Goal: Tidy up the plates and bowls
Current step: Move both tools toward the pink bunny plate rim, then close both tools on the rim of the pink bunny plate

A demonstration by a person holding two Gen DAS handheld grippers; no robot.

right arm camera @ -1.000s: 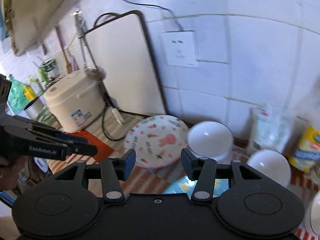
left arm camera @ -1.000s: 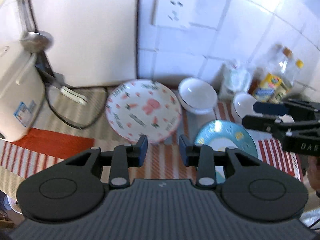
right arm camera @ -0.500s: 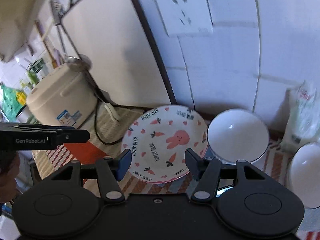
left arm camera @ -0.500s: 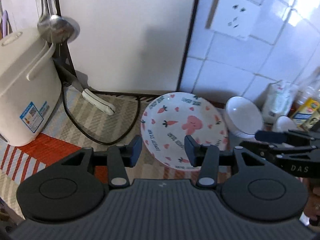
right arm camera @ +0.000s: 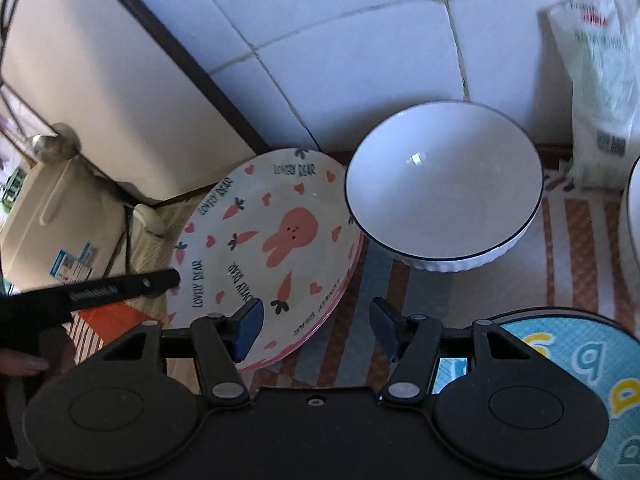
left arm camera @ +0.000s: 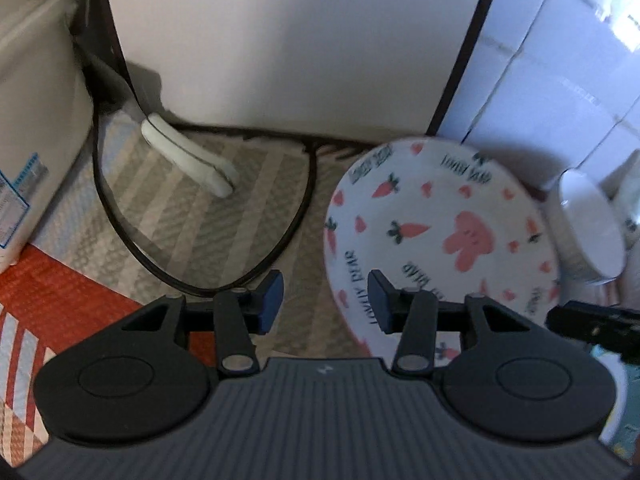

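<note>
No piece had been stacked or gripped at this moment; by that reading, the task stood at its beginning. The rabbit plate [right arm camera: 276, 240] lay flat on the striped mat [right arm camera: 576, 232], close to the white board [right arm camera: 100, 80] leaning at the tiled wall. The white bowl [right arm camera: 444, 184] stood upright just beside the plate's right edge (whether the rims touched could not be told). A blue plate [right arm camera: 592, 364] lay nearer, at the lower right, and part of a second white bowl [right arm camera: 632, 216] showed at the right border.

The left gripper [left arm camera: 324, 300] hung above the rabbit plate's [left arm camera: 436, 236] left rim, jaws spread, having just been opening, with only the plate edge below them and no pad contact. The right gripper [right arm camera: 316, 328] hung over the plate's near right rim, jaws likewise spread after opening, nothing pinched.

Remaining work, as judged: take up the plates and bowls and nest like with like.

Clearances: the plate's far edge sat close to the board and the black cable [left arm camera: 208, 280], which left little room behind it. The left rim faced open mat toward the rice cooker [left arm camera: 36, 128]. The right rim was crowded by the bowl, so the near edge offered the freer approach. The bag [right arm camera: 600, 88] at the wall limited room beyond the bowl.
</note>
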